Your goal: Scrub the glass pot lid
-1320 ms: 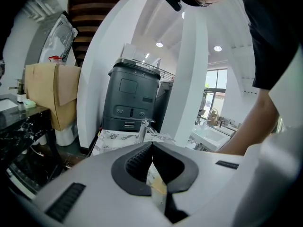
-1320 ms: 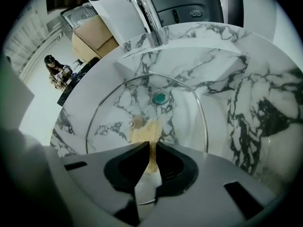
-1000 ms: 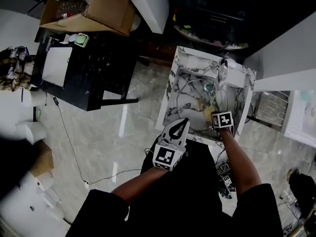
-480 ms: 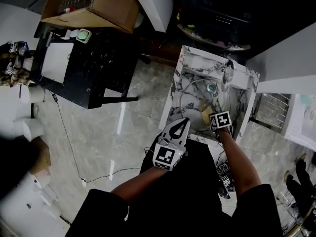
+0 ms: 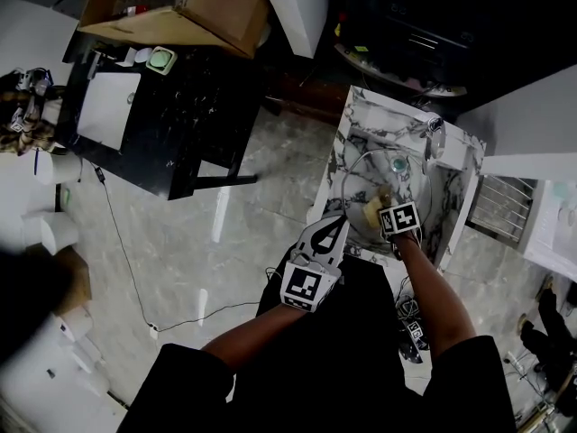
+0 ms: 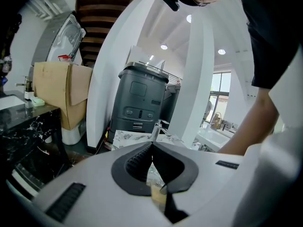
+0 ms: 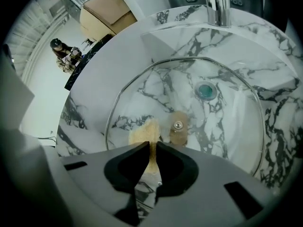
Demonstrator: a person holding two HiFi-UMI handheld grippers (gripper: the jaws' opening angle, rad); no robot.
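Observation:
The glass pot lid lies flat in the marble sink, its metal rim and brown knob plain in the right gripper view. My right gripper is shut on a yellowish sponge and presses it on the lid just left of the knob. My left gripper hovers at the sink's near left edge with its jaws shut and nothing in them; in its own view the tips meet.
A faucet stands at the sink's far side, and a drain shows through the glass. A black table and a cardboard box stand to the left. Cables lie on the floor.
The right gripper has slid the sponge leftward over the lid, towards the sink's near side. The left gripper has kept its place by the sink's edge.

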